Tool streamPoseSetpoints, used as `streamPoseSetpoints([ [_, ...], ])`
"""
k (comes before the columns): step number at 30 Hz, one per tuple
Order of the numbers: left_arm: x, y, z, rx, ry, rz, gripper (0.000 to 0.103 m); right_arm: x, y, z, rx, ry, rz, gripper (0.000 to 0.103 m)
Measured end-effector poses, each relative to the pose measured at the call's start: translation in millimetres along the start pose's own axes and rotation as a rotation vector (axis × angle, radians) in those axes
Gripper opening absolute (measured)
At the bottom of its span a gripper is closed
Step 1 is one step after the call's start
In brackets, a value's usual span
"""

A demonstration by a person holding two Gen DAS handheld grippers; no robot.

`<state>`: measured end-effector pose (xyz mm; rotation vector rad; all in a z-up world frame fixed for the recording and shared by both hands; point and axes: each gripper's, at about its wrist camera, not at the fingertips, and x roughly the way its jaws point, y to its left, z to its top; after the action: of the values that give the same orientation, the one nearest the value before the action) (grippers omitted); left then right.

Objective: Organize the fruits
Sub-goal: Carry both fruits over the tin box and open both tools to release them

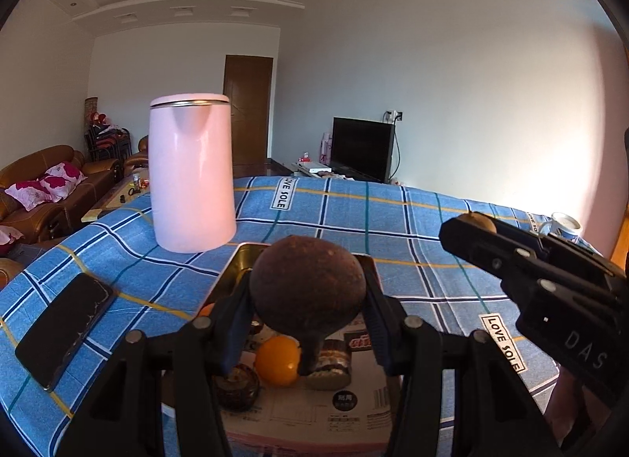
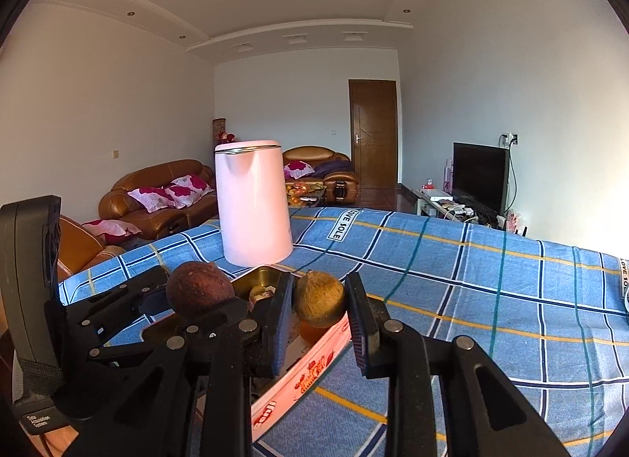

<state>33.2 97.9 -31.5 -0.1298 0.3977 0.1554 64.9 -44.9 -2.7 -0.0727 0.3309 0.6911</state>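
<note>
Beyond the tablecloth (image 1: 393, 229), sofa (image 2: 157, 189), fruit there apparently, right view only.

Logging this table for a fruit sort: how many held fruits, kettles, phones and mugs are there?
held fruits: 2 (dark brown fruit, tan fruit)
kettle: 1
phone: 1
mug: 1
total: 5

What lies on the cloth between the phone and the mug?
In the left wrist view, between the phone and the mug lie the box of fruit and a metal tray.
</note>
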Motion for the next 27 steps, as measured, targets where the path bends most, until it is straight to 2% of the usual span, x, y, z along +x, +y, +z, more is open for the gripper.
streamPoseSetpoints([
  [11,2,34,-5,-0.040,0.026,0.035,0.053,28,25,-7,-0.022,0.068,0.048,0.028],
  [19,5,42,-12,-0.037,0.058,0.033,0.053,50,28,-17,0.017,0.150,0.063,0.028],
  [27,8,47,-18,-0.045,0.078,0.039,0.053,60,32,-22,0.011,0.191,0.060,0.028],
])
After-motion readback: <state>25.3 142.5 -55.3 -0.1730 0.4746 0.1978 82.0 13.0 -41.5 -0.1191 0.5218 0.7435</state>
